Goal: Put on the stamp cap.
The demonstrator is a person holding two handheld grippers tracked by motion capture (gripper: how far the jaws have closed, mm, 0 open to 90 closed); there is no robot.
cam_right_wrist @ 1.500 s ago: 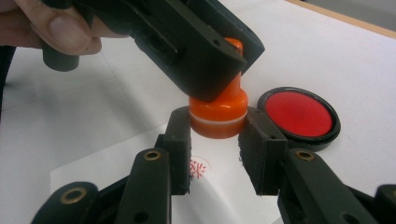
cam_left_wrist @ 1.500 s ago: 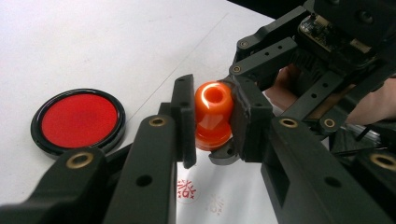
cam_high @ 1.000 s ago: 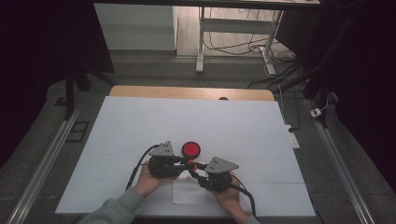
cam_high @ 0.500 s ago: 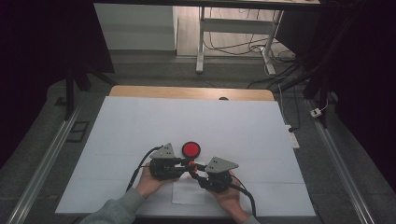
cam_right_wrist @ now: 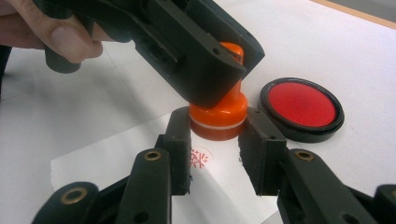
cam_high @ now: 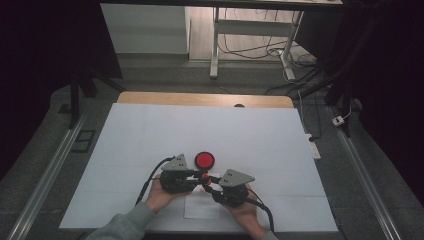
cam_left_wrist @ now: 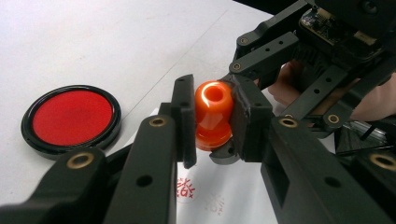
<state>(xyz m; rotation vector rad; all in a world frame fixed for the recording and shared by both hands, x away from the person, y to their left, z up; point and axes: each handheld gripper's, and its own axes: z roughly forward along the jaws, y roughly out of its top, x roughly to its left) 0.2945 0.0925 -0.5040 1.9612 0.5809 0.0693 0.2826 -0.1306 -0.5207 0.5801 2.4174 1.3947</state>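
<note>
No shift: two hand-held grippers (cam_high: 202,175) (cam_high: 209,186) still clenched on one orange stamp (cam_left_wrist: 213,114)

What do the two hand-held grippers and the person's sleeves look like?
Both hand-held grippers, left and right, are black, with flat rectangular jaw pads on linked bars that have brass-coloured pivot pins. Each carries a grey three-cornered plate on top and trails a black cable. The person wears grey sleeves.
</note>
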